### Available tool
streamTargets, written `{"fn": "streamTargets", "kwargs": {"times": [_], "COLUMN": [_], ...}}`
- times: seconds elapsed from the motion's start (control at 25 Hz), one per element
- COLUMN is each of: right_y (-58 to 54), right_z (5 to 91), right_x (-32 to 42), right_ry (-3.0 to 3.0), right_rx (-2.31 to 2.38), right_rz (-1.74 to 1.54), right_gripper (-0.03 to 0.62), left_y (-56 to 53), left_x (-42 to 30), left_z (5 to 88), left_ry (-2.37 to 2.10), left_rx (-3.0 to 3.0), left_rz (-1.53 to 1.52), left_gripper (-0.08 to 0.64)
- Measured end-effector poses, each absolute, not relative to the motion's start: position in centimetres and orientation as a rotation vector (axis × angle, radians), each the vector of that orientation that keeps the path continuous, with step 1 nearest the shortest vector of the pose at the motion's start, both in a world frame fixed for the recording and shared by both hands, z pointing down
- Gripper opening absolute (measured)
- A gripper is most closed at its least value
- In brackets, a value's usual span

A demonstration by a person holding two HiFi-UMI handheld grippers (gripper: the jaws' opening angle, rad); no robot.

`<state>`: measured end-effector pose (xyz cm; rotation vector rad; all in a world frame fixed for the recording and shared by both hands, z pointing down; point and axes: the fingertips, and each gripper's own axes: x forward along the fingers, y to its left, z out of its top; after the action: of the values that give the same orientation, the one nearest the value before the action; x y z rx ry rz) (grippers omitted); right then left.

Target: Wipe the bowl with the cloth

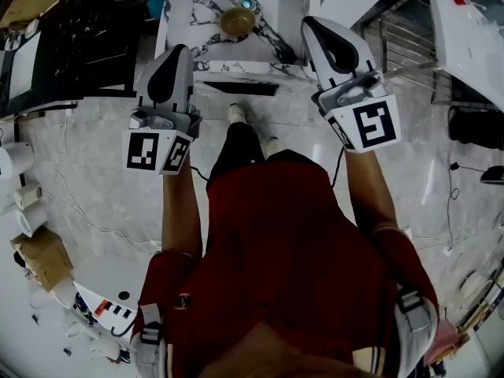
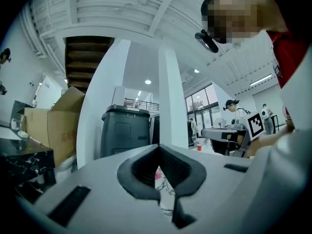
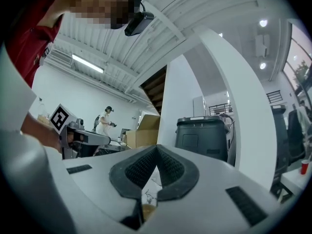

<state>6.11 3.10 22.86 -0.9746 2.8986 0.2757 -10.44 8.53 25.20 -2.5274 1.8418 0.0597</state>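
While the left claw [image 1: 180, 50] and right claw [image 1: 310, 22] are hanging closed and empty, the brown bowl [image 1: 237, 22] is sitting midway between the worktop's [image 1: 183, 18] side edges, probably hard, slippery and breakable; grab its rim.

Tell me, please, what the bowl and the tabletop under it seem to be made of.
The bowl: tan-brown, dull sheen, perhaps wood or glazed ceramic; too small to tell. The tabletop: white with dark veins, so marble or a marble-look surface, smooth finish.
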Motion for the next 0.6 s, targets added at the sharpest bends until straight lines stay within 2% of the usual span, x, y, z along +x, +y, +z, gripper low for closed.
{"fn": "streamTargets", "kwargs": {"times": [0.6], "right_y": [-8.3], "right_z": [26.4], "right_x": [0.9], "right_ry": [2.928], "right_rx": [-1.275], "right_rz": [0.255], "right_gripper": [-0.002], "left_y": [-4.0], "left_x": [-14.8], "left_z": [30.8], "left_ry": [1.687], "left_rx": [-2.754], "left_rz": [-0.061], "left_gripper": [0.006]}}
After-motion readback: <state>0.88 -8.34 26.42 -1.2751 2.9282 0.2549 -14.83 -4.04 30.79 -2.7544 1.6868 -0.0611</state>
